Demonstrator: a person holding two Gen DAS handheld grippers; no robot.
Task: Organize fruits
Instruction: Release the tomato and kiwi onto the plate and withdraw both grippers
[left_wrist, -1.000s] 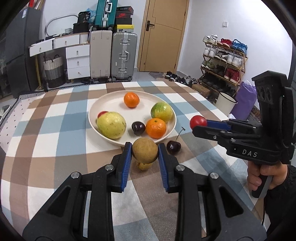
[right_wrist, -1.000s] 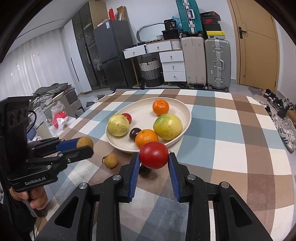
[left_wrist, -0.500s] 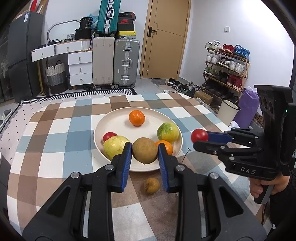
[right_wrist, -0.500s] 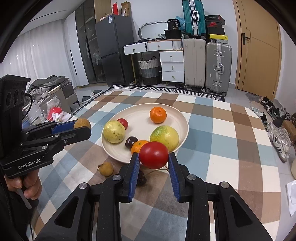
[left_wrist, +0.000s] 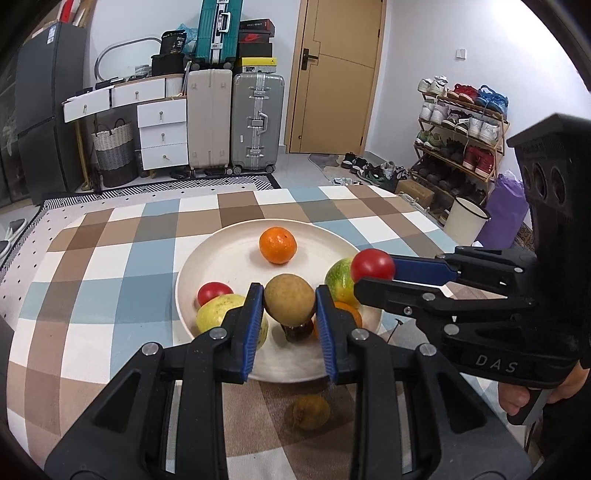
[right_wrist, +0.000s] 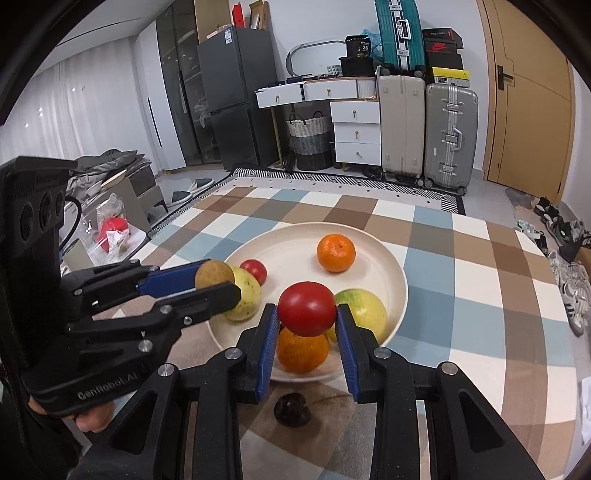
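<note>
My left gripper (left_wrist: 289, 303) is shut on a round brown fruit (left_wrist: 289, 300) and holds it above the near rim of the cream plate (left_wrist: 221, 266). My right gripper (right_wrist: 306, 314) is shut on a red tomato (right_wrist: 306, 308), also above the plate's near side (right_wrist: 400, 291). On the plate lie an orange (left_wrist: 277, 245), a second orange (right_wrist: 302, 350), a green-yellow fruit (right_wrist: 364, 312), a pale yellow fruit (left_wrist: 214, 317), a small red fruit (left_wrist: 214, 292) and a dark fruit (left_wrist: 297, 332). A small brown fruit (left_wrist: 311, 411) and a dark cherry (right_wrist: 291, 409) lie on the cloth in front of the plate.
The plate sits on a checked tablecloth (left_wrist: 110, 266). Beyond the table stand suitcases (left_wrist: 256, 122), white drawers (left_wrist: 162, 129), a shoe rack (left_wrist: 461, 129) and a white bin (left_wrist: 465, 221). A fridge (right_wrist: 229, 99) is at the back left.
Both grippers have moved forward and up with their fruits, from above the cloth to above the plate's near side. The small brown fruit and cherry now lie under the grippers.
</note>
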